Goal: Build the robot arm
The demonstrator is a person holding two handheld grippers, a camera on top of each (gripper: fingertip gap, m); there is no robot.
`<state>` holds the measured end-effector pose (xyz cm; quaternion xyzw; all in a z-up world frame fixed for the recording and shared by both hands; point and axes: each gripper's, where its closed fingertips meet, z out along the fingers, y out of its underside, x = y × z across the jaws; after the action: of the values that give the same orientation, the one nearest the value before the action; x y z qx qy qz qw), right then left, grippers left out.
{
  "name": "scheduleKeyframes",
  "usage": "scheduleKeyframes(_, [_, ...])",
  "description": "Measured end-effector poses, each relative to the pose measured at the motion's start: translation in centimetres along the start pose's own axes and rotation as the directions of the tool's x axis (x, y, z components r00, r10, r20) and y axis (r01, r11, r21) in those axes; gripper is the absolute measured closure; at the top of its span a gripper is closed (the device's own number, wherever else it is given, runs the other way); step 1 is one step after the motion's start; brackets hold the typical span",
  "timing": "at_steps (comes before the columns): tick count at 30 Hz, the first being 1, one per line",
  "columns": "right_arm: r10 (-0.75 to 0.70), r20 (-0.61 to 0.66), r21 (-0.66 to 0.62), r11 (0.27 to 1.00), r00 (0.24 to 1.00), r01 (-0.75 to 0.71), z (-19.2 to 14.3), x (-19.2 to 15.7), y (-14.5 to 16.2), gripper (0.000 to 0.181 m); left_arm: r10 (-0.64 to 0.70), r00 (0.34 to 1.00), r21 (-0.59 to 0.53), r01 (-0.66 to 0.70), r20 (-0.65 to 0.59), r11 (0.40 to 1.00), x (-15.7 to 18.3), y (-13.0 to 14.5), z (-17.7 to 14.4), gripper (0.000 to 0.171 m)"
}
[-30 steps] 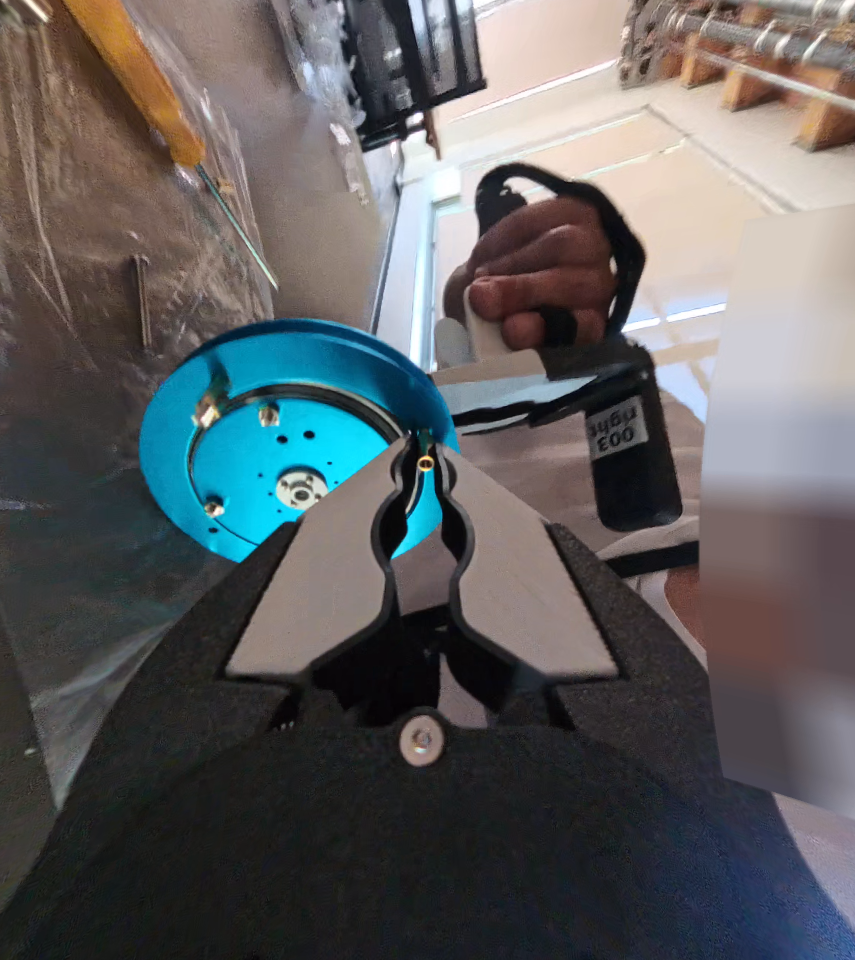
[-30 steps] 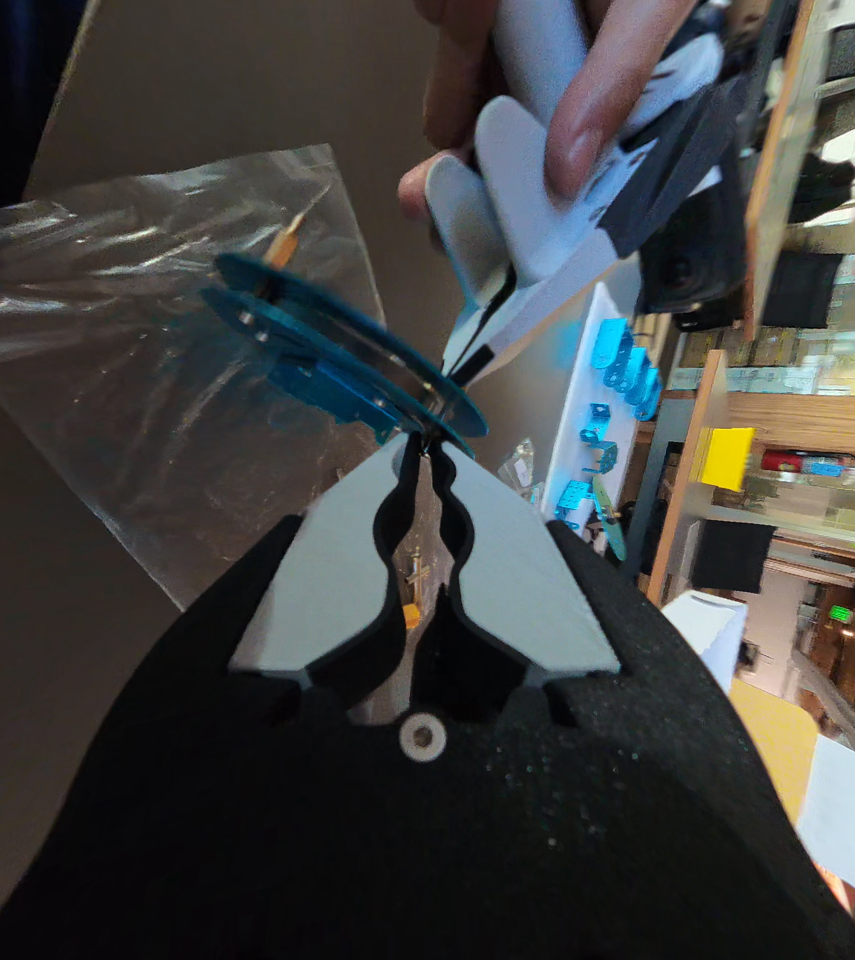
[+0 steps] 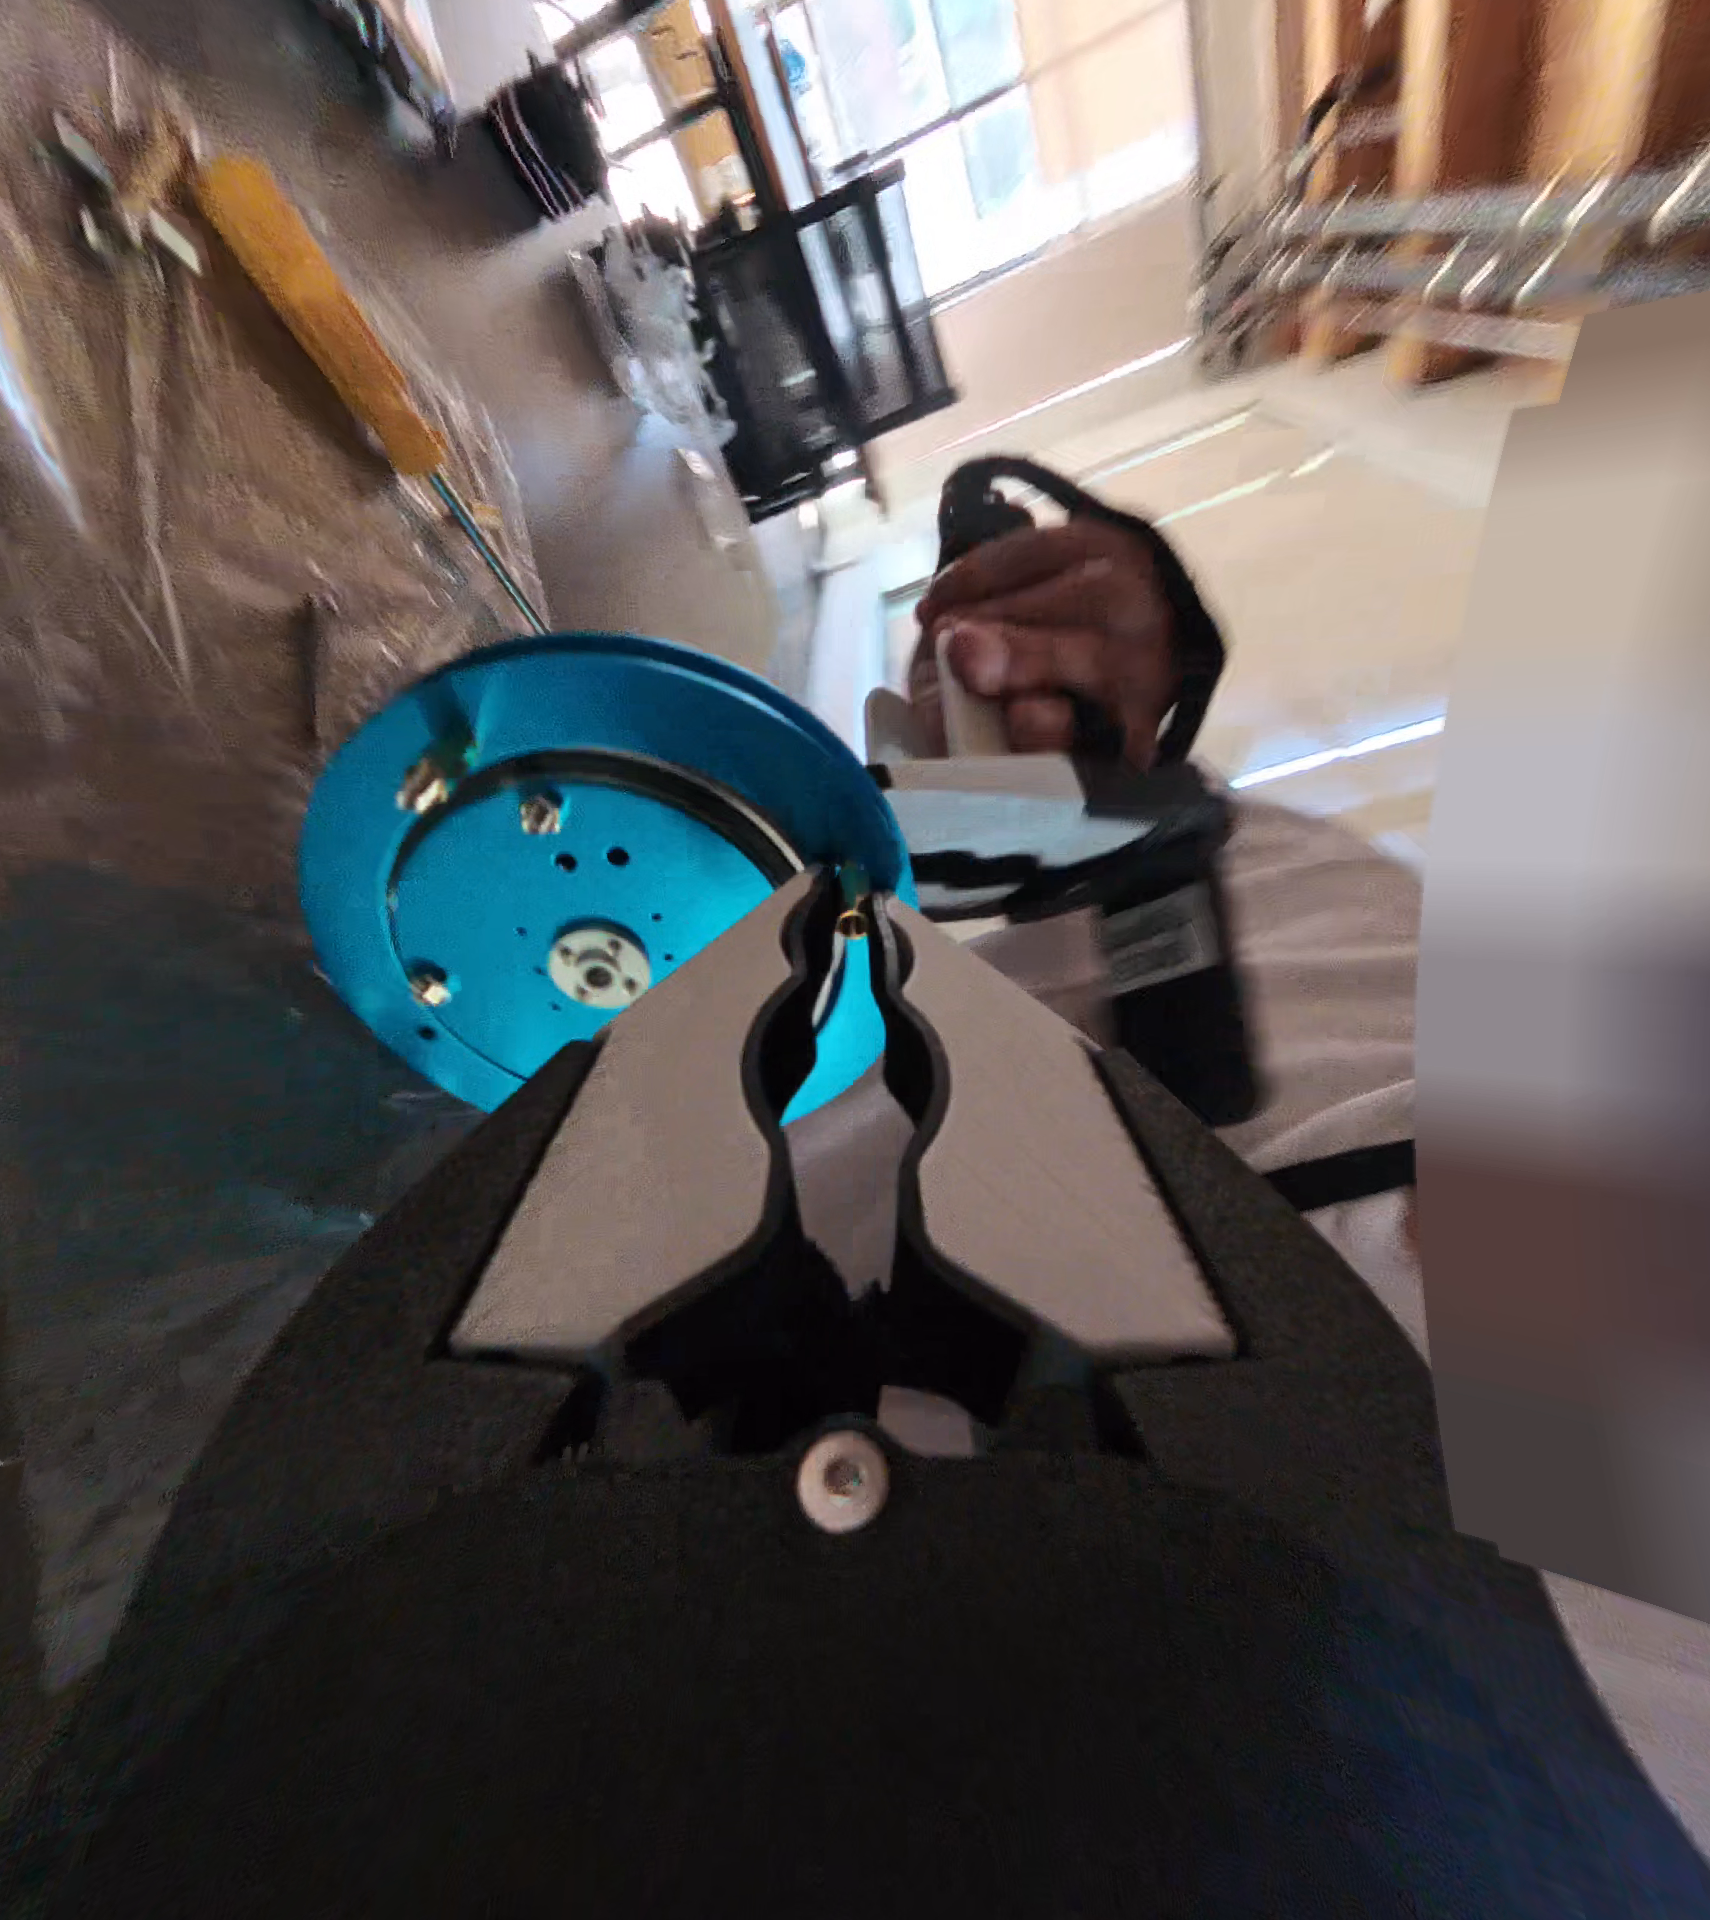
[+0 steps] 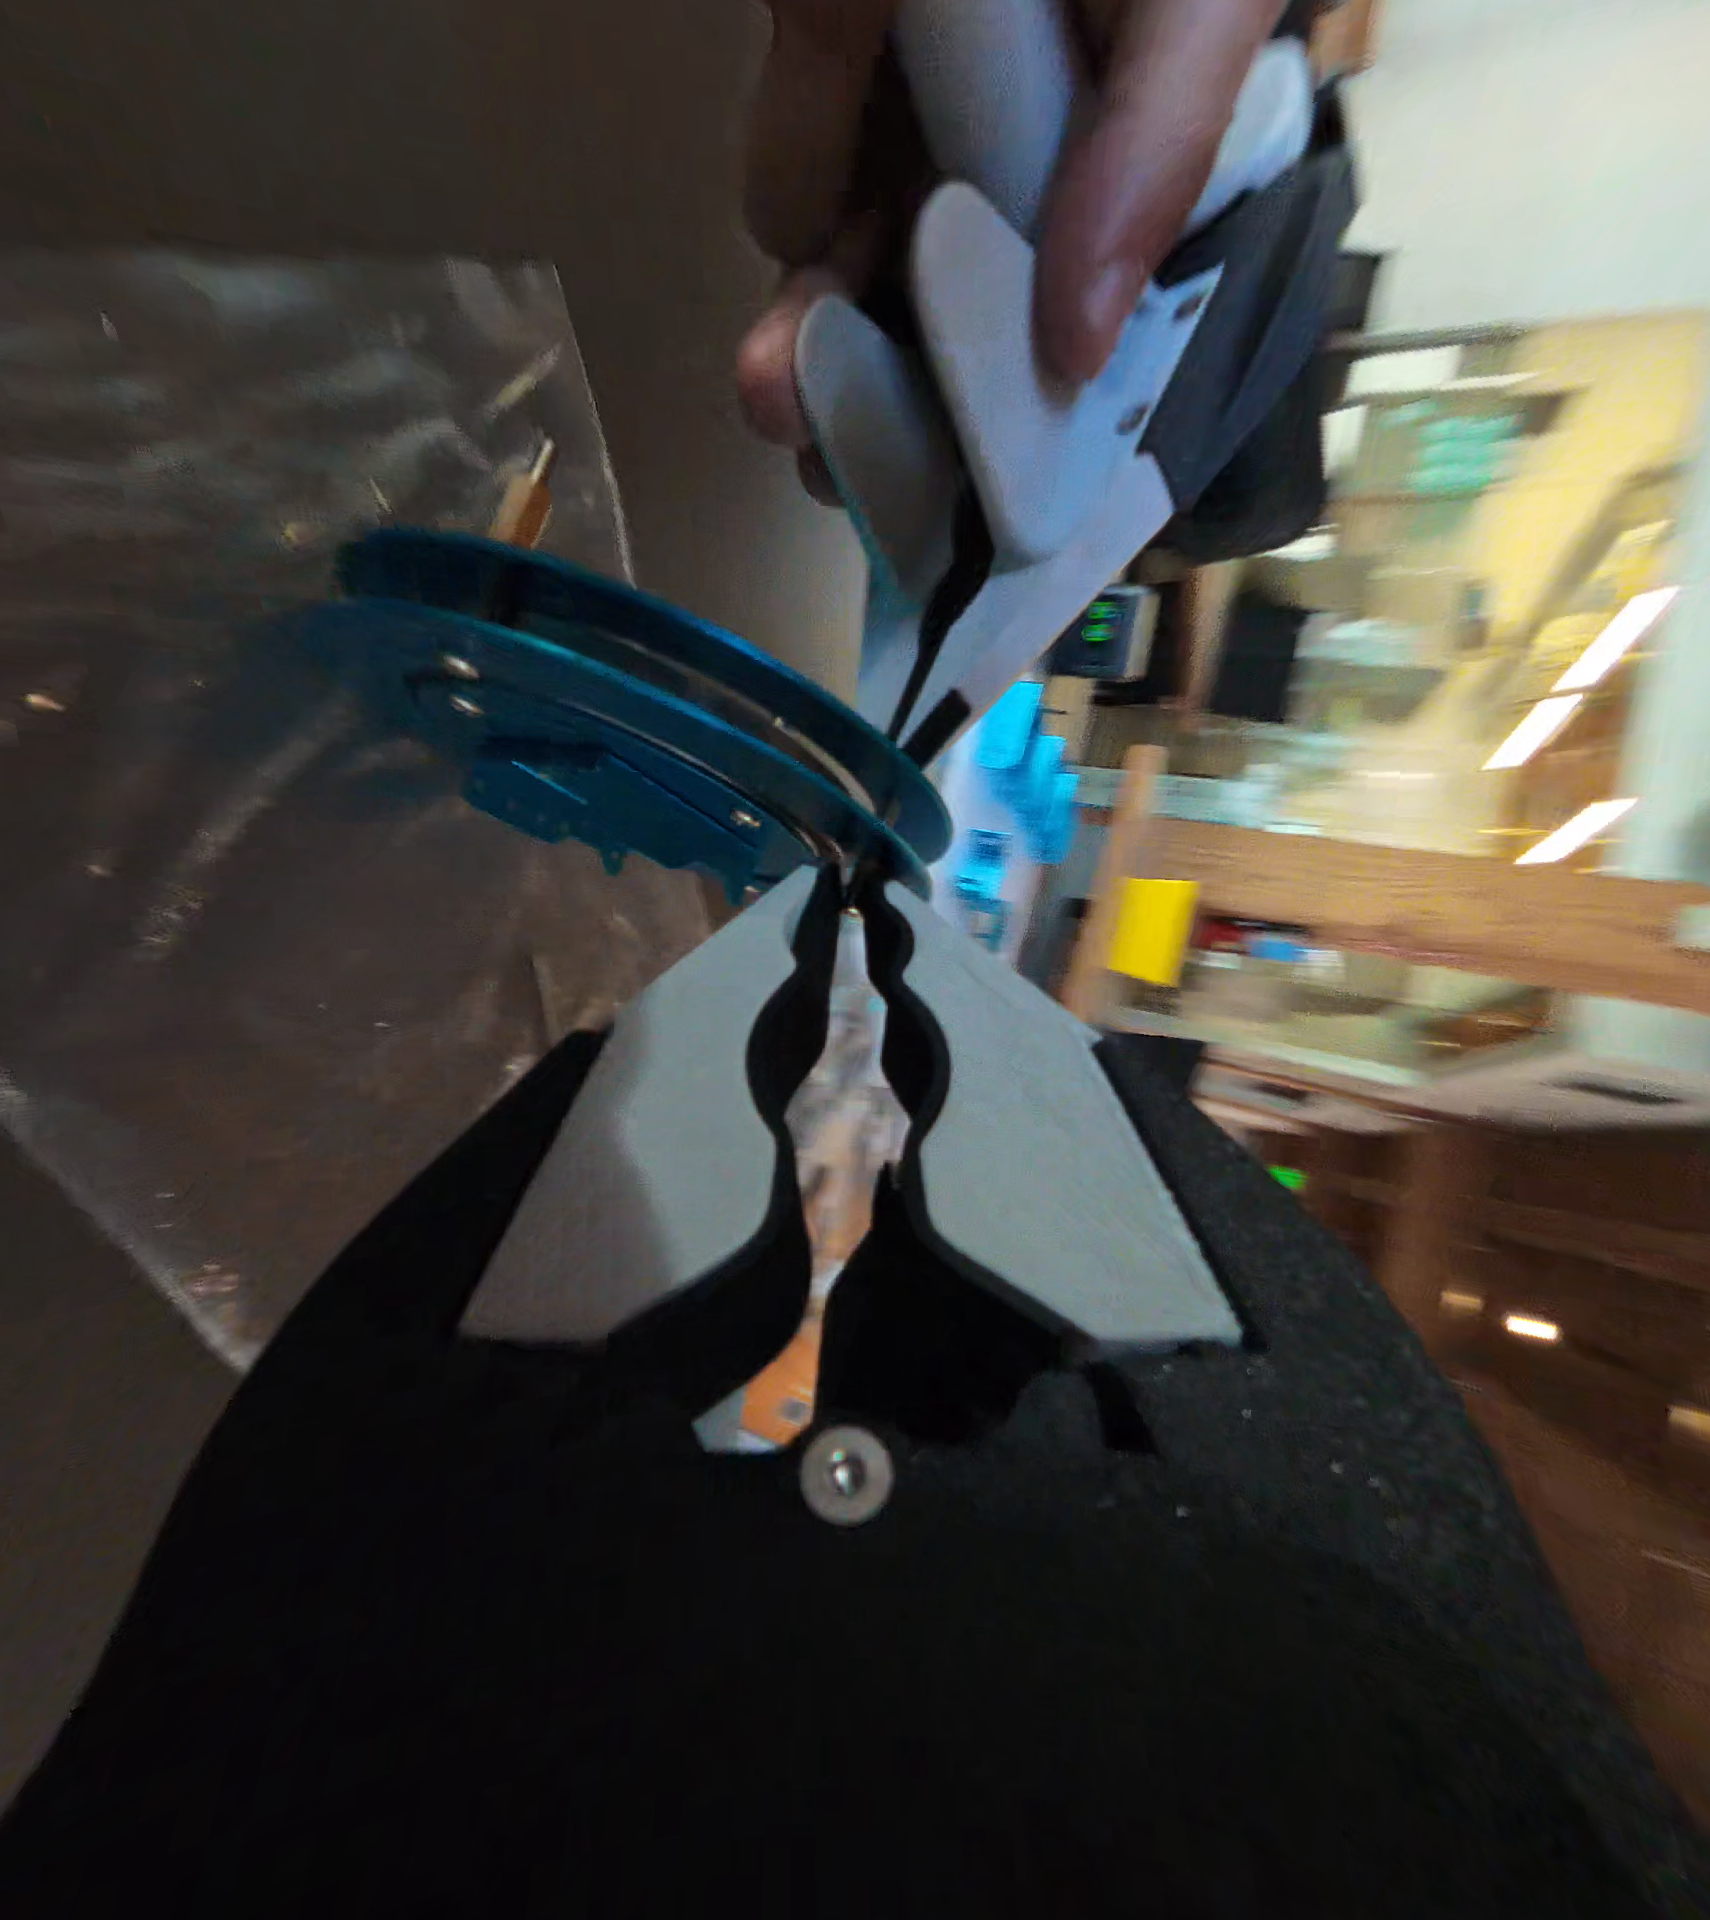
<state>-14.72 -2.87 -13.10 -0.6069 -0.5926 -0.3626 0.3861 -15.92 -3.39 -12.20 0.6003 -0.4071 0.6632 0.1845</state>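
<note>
A blue round disc assembly (image 3: 560, 894) of two stacked plates with brass standoffs and a silver hub is held up above a clear plastic sheet (image 3: 103, 644). My left gripper (image 3: 851, 902) is shut at the disc's near rim, with a small brass standoff (image 3: 853, 921) between its tips. In the right wrist view the disc (image 4: 622, 707) shows edge-on. My right gripper (image 4: 846, 881) is shut on the lower plate's rim. The left gripper (image 4: 924, 717), held by a hand, pinches the rim from above. The right gripper (image 3: 986, 821), also in a hand, shows beyond the disc.
An orange-handled screwdriver (image 3: 311, 301) and a thin metal pin (image 3: 313, 665) lie on the plastic sheet (image 4: 155, 831). A black wire rack (image 3: 820, 343) stands behind. A white tray with blue parts (image 4: 1022, 774), a yellow object (image 4: 1152, 930) and wooden shelving (image 4: 1453, 914) are at the right. Only a small space, under 4 cm, lies between the two pairs of fingers. The orange-handled screwdriver (image 3: 311, 301) is about 20 cm from both grippers' fingertips.
Both grippers and the disc have swung together, so the background has shifted and is blurred. The grips on the disc's rim look the same.
</note>
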Motion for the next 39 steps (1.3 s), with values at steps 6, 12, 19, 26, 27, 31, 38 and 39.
scheduleKeyframes(6, [0.389, 0.240, 0.039, 0.912, 0.890, -0.409, 0.1, -0.7, -0.2, 0.176, 0.309, 0.942, -0.045, -0.306, 0.130, 0.951, -0.2, 0.5, 0.1, 0.169])
scheduleKeyframes(12, [0.664, 0.704, -0.280, 0.586, 0.253, -0.760, -1.4, -1.4, -0.7, 0.165, 0.854, 0.438, -0.299, -0.806, 0.280, 0.511, -0.2, 1.3, 0.8, 0.168])
scheduleKeyframes(19, [0.574, 0.807, -0.484, 0.503, -0.142, -0.716, -2.5, -2.7, -1.5, 0.178, 0.935, -0.295, -0.533, -0.833, 0.197, -0.151, -0.4, 1.6, 1.1, 0.167])
scheduleKeyframes(26, [0.354, 0.527, -0.048, 0.920, 0.773, -0.388, -0.2, -1.6, -0.5, 0.179, 0.707, 0.631, -0.232, -0.671, 0.321, 0.704, -0.4, 1.0, 0.3, 0.168])
scheduleKeyframes(27, [0.269, 0.425, -0.018, 0.957, 0.864, -0.289, -0.1, -1.4, -0.6, 0.178, 0.551, 0.793, -0.157, -0.528, 0.261, 0.834, -0.2, 1.1, 0.3, 0.169])
scheduleKeyframes(31, [-0.097, -0.037, -0.055, 0.994, 0.995, 0.095, 0.4, -0.2, -0.2, 0.178, 0.069, 0.997, -0.008, -0.068, 0.035, 0.998, -0.1, 0.8, 0.1, 0.169])
scheduleKeyframes(38, [0.475, 0.411, -0.041, 0.862, 0.778, -0.505, -0.3, -1.2, -0.7, 0.169, 0.648, 0.722, -0.146, -0.633, 0.244, 0.760, -0.3, 1.1, 0.4, 0.168])
scheduleKeyframes(39, [0.543, 0.539, -0.093, 0.798, 0.644, -0.596, -0.8, -1.6, -1.0, 0.162, 0.760, 0.591, -0.207, -0.736, 0.269, 0.645, -0.3, 1.3, 0.4, 0.168])
